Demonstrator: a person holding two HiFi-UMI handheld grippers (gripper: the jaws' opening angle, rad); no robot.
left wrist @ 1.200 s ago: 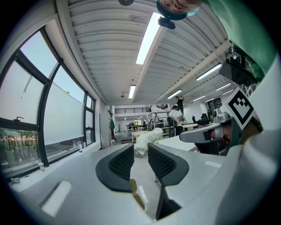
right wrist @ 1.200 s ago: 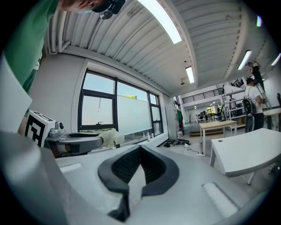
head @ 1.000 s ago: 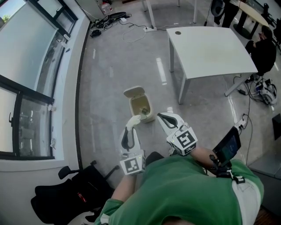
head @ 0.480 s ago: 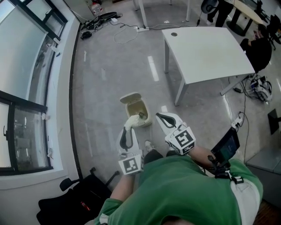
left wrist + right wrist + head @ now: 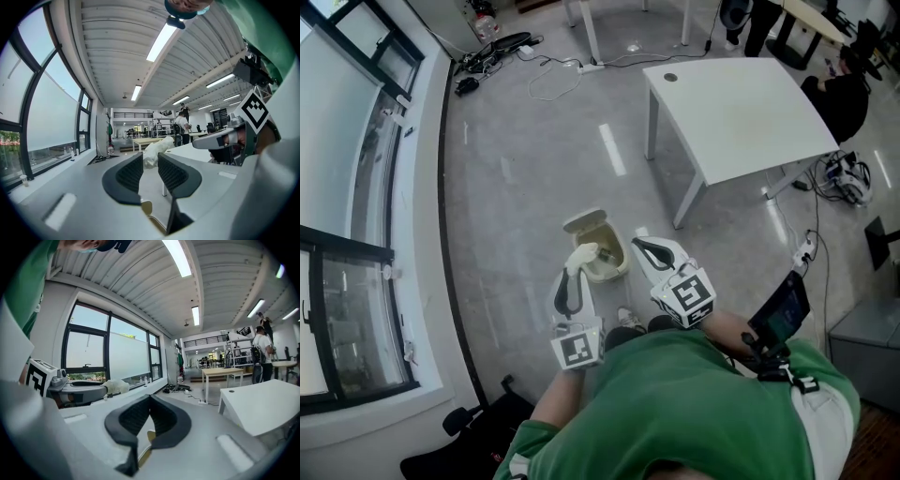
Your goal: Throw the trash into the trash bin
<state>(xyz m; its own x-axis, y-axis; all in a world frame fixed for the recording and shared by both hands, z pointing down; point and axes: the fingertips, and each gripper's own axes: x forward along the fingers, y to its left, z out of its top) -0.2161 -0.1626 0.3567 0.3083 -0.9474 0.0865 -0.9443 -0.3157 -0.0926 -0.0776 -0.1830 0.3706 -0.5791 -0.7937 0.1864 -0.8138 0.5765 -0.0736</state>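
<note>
A small cream trash bin (image 5: 606, 253) stands on the grey floor with its lid (image 5: 584, 223) flipped open; something small lies inside. My left gripper (image 5: 580, 259) is shut on a crumpled white wad of trash (image 5: 586, 254), held at the bin's near left rim. In the left gripper view the wad (image 5: 157, 149) sticks out beyond the dark pads (image 5: 129, 173), and the bin (image 5: 151, 212) shows below. My right gripper (image 5: 641, 247) hovers just right of the bin, its tips touching and nothing between them (image 5: 150, 398). The bin's rim (image 5: 149, 436) shows under its jaws.
A white table (image 5: 741, 117) stands to the right beyond the bin. Cables (image 5: 546, 67) lie on the floor at the back. A window wall (image 5: 356, 197) runs along the left, with a black chair (image 5: 455, 452) at the lower left. People stand at the far right.
The bin has come closer, from ahead of the grippers to right at their tips. The left gripper keeps hold of the wad, and the right gripper stays shut.
</note>
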